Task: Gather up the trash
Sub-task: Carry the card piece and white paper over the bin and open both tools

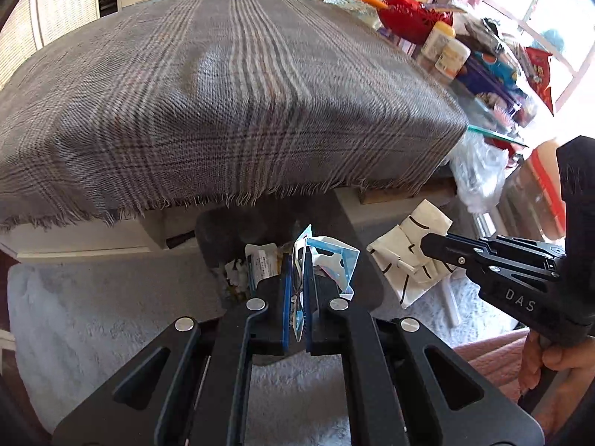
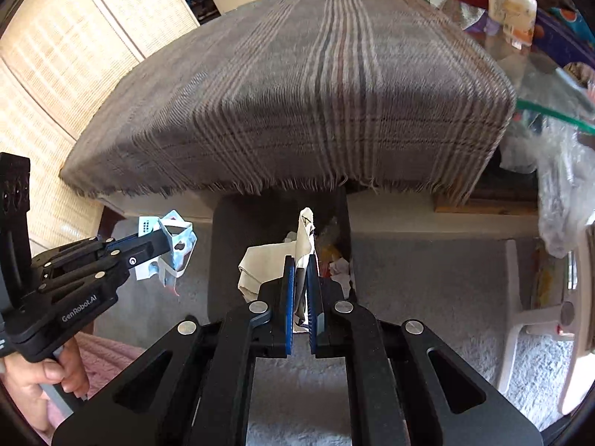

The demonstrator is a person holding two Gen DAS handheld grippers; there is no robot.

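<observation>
My left gripper (image 1: 296, 260) is shut on a crumpled blue and white wrapper (image 1: 327, 260), held over a dark bin (image 1: 238, 223) that stands on the floor below the table's edge. The bin holds several scraps of trash (image 1: 260, 260). My right gripper (image 2: 302, 264) is shut on a cream paper with black lines (image 2: 275, 256), also above the bin (image 2: 238, 230). From the left wrist view the right gripper (image 1: 427, 245) comes in from the right with that paper (image 1: 409, 256). The right wrist view shows the left gripper (image 2: 163, 239) with its wrapper (image 2: 174, 252) at the left.
A table under a grey plaid cloth (image 1: 223, 93) fills the upper view, its fringe hanging over the bin. Bottles, bags and a red basket (image 1: 412, 15) crowd its right side. A clear plastic bag (image 1: 479, 171) hangs at the right. Pale carpet (image 1: 93, 316) covers the floor.
</observation>
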